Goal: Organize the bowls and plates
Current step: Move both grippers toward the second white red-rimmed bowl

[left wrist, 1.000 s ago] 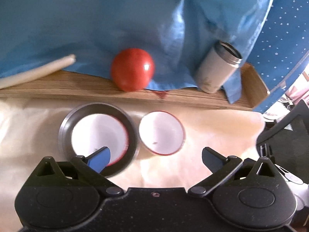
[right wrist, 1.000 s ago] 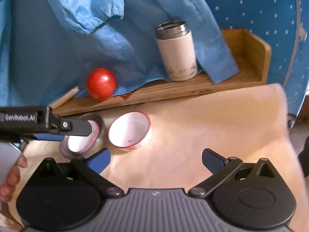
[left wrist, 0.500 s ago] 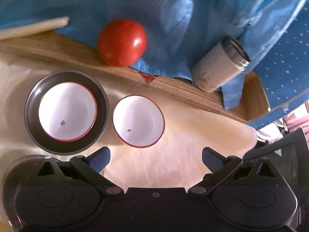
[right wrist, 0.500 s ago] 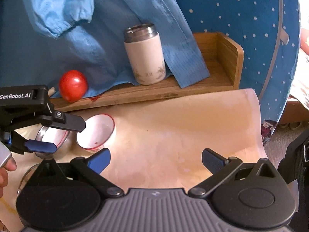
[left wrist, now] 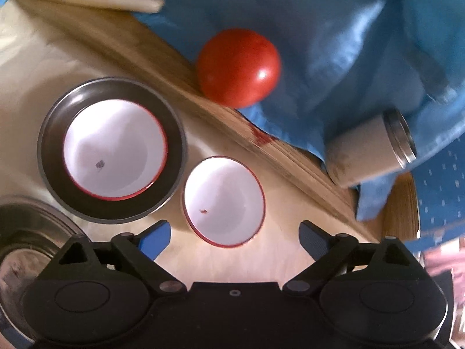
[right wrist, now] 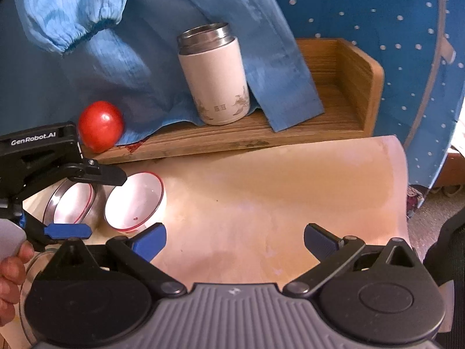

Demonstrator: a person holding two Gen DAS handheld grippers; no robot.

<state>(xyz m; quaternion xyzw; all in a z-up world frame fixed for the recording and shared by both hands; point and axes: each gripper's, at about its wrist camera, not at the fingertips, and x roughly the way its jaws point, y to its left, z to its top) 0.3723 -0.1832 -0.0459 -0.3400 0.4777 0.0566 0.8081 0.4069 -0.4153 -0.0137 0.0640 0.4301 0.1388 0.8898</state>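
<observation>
A white bowl with a red rim sits inside a dark metal plate. A second red-rimmed white bowl stands on the table just to its right, also seen in the right wrist view. My left gripper is open and empty, hovering above the loose bowl; it shows in the right wrist view. My right gripper is open and empty over the bare tabletop, right of the bowls. Another metal plate lies at the lower left.
A wooden tray along the back holds a red tomato and a white thermos, with a blue garment draped over it. The beige table covering ends at the right edge.
My left gripper has pulled back from the plate with the bowl and swung right, now above the loose bowl. My right gripper has shifted right and back, showing more tabletop.
</observation>
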